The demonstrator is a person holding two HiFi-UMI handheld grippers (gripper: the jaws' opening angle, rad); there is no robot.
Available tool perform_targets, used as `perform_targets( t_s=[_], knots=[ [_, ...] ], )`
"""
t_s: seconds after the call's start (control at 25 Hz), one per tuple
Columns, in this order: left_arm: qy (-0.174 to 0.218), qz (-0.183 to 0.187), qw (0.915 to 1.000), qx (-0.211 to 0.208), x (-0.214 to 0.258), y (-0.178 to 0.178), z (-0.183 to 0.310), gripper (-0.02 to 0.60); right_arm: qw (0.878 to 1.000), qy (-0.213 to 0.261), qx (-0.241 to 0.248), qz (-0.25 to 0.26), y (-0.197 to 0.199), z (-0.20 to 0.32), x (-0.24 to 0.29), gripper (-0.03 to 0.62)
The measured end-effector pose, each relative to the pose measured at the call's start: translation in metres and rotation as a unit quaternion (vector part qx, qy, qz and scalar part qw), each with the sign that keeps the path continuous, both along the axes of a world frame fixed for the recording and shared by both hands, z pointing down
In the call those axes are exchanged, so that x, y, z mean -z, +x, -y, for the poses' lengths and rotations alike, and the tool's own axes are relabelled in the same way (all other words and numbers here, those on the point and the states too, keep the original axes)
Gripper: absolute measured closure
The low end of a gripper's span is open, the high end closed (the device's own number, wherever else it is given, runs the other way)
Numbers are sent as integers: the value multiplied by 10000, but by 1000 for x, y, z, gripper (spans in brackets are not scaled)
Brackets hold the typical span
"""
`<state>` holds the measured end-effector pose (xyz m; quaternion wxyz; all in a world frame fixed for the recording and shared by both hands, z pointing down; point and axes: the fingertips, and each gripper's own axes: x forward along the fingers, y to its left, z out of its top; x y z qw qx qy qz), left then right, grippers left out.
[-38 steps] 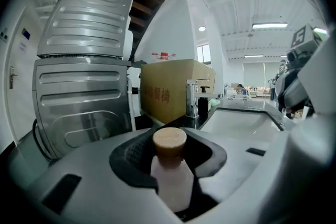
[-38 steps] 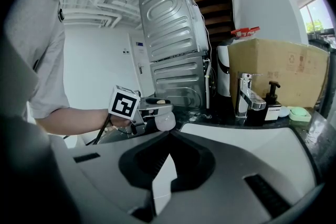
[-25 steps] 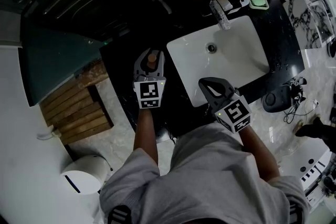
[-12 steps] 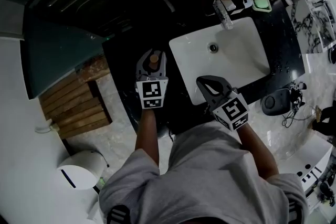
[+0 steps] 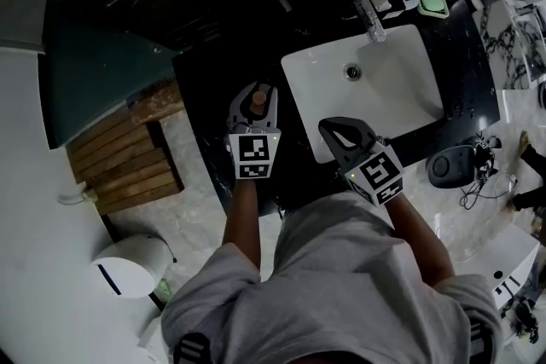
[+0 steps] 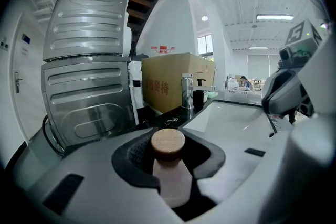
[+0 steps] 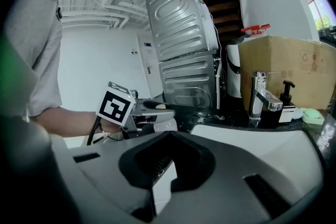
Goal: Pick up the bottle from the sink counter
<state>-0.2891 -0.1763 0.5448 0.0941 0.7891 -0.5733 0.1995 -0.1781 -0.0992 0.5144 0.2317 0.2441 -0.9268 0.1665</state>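
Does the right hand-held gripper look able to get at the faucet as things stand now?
Probably yes. The right hand-held gripper is open and empty over the near edge of the sink, and only the bare basin lies between it and the faucet.

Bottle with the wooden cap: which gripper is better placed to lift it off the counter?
Left. The left gripper is closed on the bottle at its neck; the right gripper is empty, near the sink.

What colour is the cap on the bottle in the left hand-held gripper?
The cap is light tan, like wood; best seen in the left gripper view.
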Motion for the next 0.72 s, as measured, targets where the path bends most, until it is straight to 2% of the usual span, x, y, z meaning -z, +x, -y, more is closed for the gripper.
perform_targets(
  t_s=[0.4, 0.72],
  knots=[
    [10, -161, 9998, -142, 13, 17, -15, 463, 9999, 51, 49, 92, -4, -5, 2, 586],
    [50, -234, 9991, -343, 28, 53, -19, 463, 9998, 86, -13, 195, 12, 1, 2, 586]
  ],
)
